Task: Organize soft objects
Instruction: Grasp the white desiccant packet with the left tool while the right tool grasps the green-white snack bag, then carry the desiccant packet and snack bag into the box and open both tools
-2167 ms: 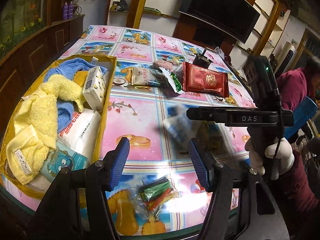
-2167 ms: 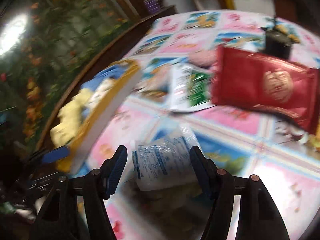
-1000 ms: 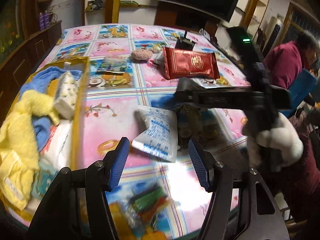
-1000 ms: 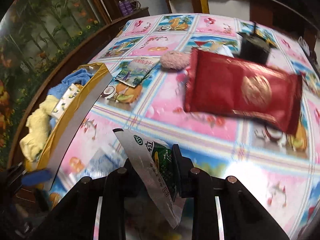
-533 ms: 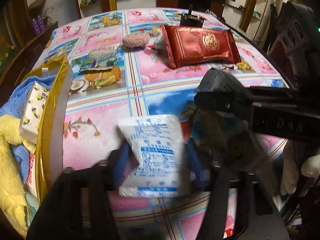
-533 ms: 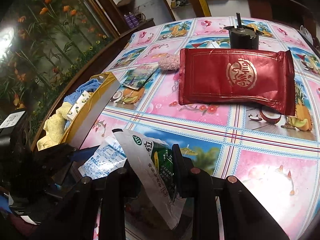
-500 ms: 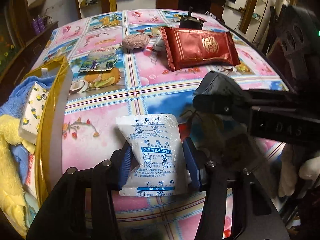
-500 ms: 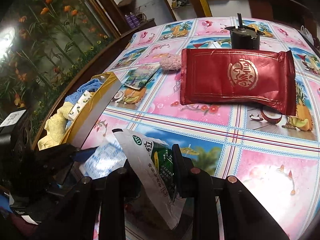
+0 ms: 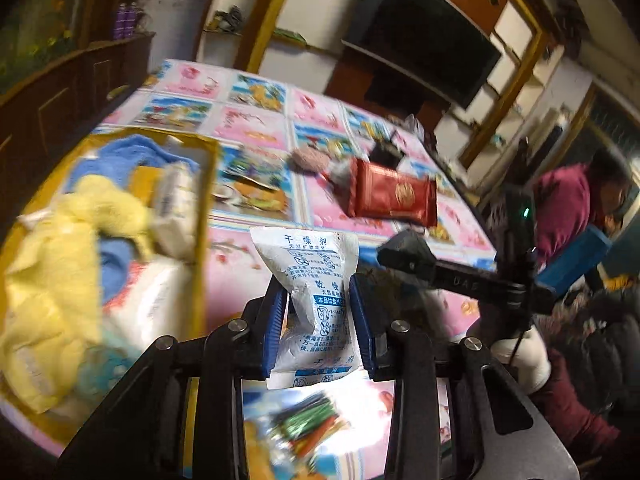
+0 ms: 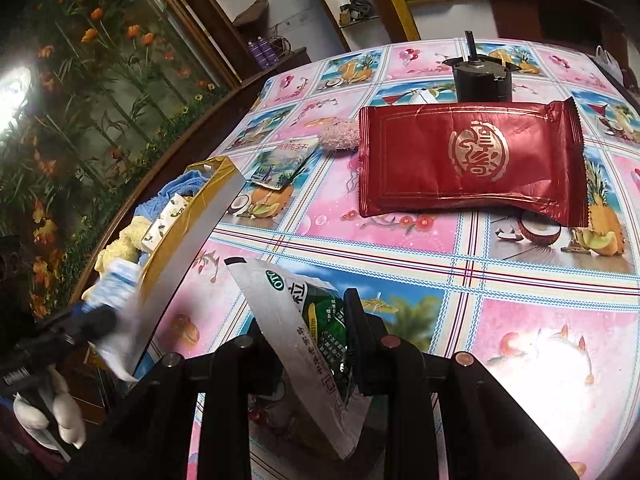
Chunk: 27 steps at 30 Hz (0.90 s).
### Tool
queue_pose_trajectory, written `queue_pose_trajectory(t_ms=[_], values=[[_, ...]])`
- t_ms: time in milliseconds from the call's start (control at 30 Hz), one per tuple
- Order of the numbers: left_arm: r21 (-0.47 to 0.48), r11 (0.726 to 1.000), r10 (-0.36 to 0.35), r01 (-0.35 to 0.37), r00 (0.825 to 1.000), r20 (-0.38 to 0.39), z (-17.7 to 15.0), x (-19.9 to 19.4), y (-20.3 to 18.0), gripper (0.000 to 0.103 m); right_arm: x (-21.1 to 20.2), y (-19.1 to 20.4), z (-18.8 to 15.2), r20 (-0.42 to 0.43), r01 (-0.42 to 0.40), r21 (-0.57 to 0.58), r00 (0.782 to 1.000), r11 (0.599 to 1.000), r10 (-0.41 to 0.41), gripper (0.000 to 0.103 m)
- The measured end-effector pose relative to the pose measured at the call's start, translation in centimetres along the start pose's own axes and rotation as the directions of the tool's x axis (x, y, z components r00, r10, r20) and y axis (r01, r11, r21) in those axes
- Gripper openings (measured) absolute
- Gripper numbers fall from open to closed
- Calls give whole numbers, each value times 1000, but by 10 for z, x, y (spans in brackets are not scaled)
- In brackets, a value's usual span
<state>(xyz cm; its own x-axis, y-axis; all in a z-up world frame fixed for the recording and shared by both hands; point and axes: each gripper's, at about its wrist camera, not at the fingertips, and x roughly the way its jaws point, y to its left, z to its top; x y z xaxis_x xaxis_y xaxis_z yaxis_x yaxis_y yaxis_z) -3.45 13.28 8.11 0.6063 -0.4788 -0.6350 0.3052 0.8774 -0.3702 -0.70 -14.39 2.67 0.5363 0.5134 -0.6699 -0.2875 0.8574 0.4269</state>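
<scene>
Your left tongs (image 9: 318, 330) are clenched on a white desiccant sachet (image 9: 316, 300), lifted off the tabletop (image 10: 520, 280) beside the yellow box (image 9: 202, 216) of towels. Your right tongs (image 10: 316, 344) grip a green-and-silver snack packet (image 10: 316, 328) — the red pouch (image 10: 472, 164) lies beyond.

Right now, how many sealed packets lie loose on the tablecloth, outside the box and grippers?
3: red packet; landscape-print sachet beside the box; colourful-sticks packet, blurred, near edge. Others may be hidden.
</scene>
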Motion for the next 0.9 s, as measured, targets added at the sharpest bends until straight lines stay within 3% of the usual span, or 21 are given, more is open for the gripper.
queue_pose_trajectory(t_ms=[100,233,400,500,633,733,900], values=[[-48,997,60,-57,996,59,0,-32,24,31,-1,5,1,1,10,-11,1000,1000,-10,25],[-116,986,130,-120,988,85,-3,-51,55,32,-4,23,5,-1,-36,-13,999,999,36,25],[-159,970,196,-182,977,79,-14,-55,79,32,-1,74,11,-19,-105,-84,994,991,104,25],[-144,963,233,-228,972,17,-22,-44,85,37,7,110,15,-45,-156,-131,987,979,152,25],[-155,971,180,-182,983,-27,-30,-34,90,43,27,153,23,-91,-225,-169,973,959,212,25],[-168,974,159,-154,987,15,-30,-46,95,52,46,181,25,-123,-250,-190,965,949,230,25],[-203,968,160,-145,985,62,-35,-68,107,52,77,206,22,-161,-223,-220,969,950,190,28]])
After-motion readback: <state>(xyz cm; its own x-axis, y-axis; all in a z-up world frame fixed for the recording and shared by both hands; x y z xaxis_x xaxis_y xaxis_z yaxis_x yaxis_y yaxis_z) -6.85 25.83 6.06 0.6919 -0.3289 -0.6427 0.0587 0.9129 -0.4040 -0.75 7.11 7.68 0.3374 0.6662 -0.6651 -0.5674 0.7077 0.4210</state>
